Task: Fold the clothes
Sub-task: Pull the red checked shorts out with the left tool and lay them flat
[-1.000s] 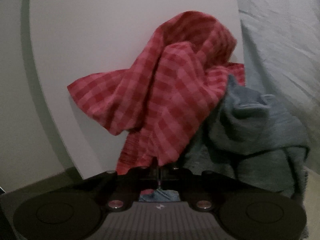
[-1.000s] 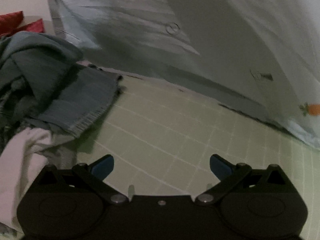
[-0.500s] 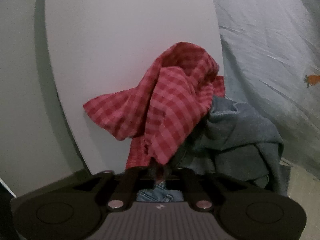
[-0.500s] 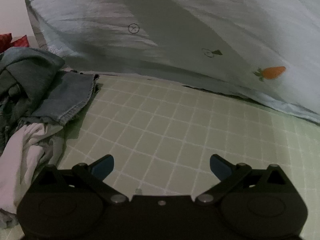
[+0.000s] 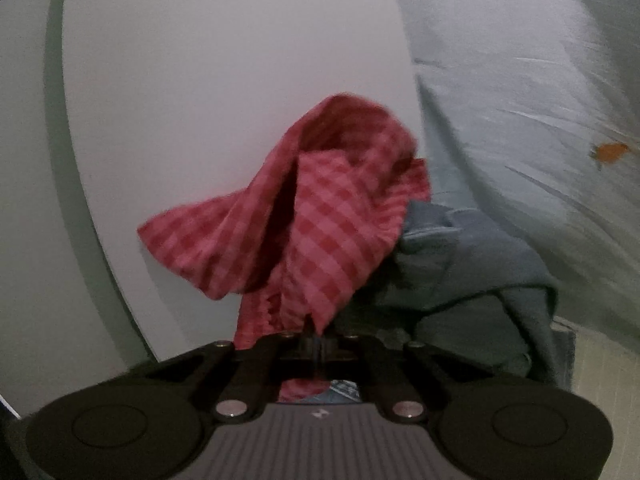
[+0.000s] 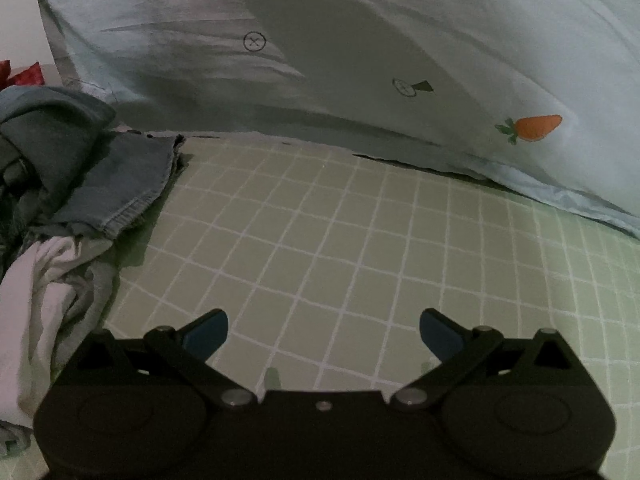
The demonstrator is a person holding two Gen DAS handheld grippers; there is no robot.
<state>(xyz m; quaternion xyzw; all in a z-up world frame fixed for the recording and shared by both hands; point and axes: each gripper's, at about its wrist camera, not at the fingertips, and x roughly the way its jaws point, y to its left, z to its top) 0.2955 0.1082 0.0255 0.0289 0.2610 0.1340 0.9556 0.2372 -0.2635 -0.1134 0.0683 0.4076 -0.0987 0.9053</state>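
Note:
My left gripper (image 5: 316,340) is shut on a red checked cloth (image 5: 320,220) and holds it lifted in front of a white wall. The cloth hangs bunched and hides the fingertips. A heap of grey-blue clothes (image 5: 472,288) lies just right of it. In the right wrist view my right gripper (image 6: 323,330) is open and empty above a green gridded mat (image 6: 360,248). The same heap shows at the left there, with a blue denim piece (image 6: 116,184) and a white garment (image 6: 44,280). A corner of the red cloth (image 6: 24,76) shows at the far left.
A pale blue sheet with carrot prints (image 6: 400,40) rises behind the mat and drapes along its far edge. It also shows in the left wrist view (image 5: 540,120). A white wall (image 5: 220,80) stands behind the clothes heap.
My left gripper has lifted the red checked cloth higher and farther off the heap. My right gripper has drawn back, so more of the mat and carrot sheet shows.

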